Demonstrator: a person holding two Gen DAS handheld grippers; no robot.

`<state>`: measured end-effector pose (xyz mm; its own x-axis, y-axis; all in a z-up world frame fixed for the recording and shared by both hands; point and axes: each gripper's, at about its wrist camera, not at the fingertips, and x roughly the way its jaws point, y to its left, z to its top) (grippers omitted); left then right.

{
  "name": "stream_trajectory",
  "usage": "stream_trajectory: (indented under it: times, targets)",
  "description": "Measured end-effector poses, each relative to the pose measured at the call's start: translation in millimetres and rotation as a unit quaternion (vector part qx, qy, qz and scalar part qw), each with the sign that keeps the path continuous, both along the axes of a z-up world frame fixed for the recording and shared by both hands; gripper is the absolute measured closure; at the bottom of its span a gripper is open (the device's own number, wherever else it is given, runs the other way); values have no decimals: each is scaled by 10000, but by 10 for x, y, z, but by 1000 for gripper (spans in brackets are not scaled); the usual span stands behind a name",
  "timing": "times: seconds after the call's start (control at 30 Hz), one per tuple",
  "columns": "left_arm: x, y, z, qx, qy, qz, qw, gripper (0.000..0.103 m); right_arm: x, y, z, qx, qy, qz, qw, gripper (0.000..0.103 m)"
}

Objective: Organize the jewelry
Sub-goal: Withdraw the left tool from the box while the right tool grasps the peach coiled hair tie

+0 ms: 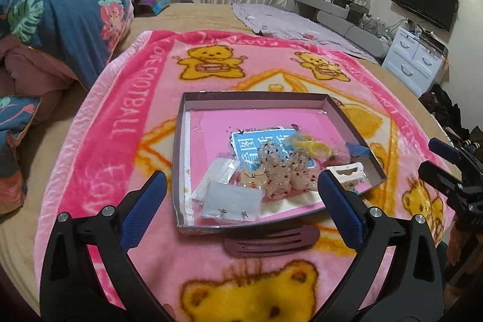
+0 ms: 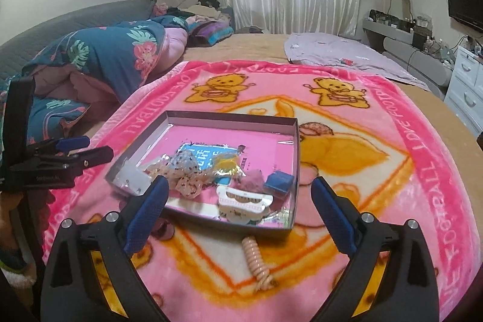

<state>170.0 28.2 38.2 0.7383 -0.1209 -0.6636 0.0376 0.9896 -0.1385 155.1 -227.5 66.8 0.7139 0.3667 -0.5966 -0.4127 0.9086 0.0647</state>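
- The pink blanket (image 2: 377, 171) is showing "LOVE FOOTBALL" repeating along its darker border — clearest in the right wrist view.
- The blue card (image 1: 241, 145) in the box (image 1: 256, 95) is carrying large white characters, partly hidden — not readable.

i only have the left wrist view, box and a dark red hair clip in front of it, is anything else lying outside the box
Observer: Yes. The right wrist view shows a pink spiral hair tie on the blanket, just outside the near wall of the box.
Operator: is my right hand-held gripper holding anything
Observer: No. The right hand-held gripper is open and empty, with that hair tie between its fingers' line of sight.
Operator: whats in the right corner of the box, its cut off for me
Observer: A small blue box sits there, next to a pink fuzzy item and behind a white claw clip.
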Motion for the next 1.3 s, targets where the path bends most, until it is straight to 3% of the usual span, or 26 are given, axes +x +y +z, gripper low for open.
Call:
stream_trajectory:
  times: [0.53,0.83,1.03,1.2,1.23,1.27,1.3]
  targets:
    - [-293,-178,14,99,-19,-54,9999,10,-263,-120,-196,-139,178,79,9997,9]
    - [-344,-245,-177,189,257,-85,9995,10,-252,-192,-425,-273,424,126,9986,9]
    - [-331,-281,-450,112,642,-195,9977,10,-43,-210,-716,-252,947,191,9950,9]
    - [-279,-337,-689,-9,969,-271,9949,10,115,-106,-984,-394,1325,352,9898,26]
    - [-265,-345,-723,-26,1014,-280,9944,10,135,-81,-1048,-444,1413,371,9883,33]
    - [-252,-354,-751,-41,1055,-277,9940,10,144,-60,-1093,-467,1496,405,9868,47]
    - [-236,-359,-790,-81,1107,-289,9934,10,130,-38,-1132,-506,1511,431,9863,53]
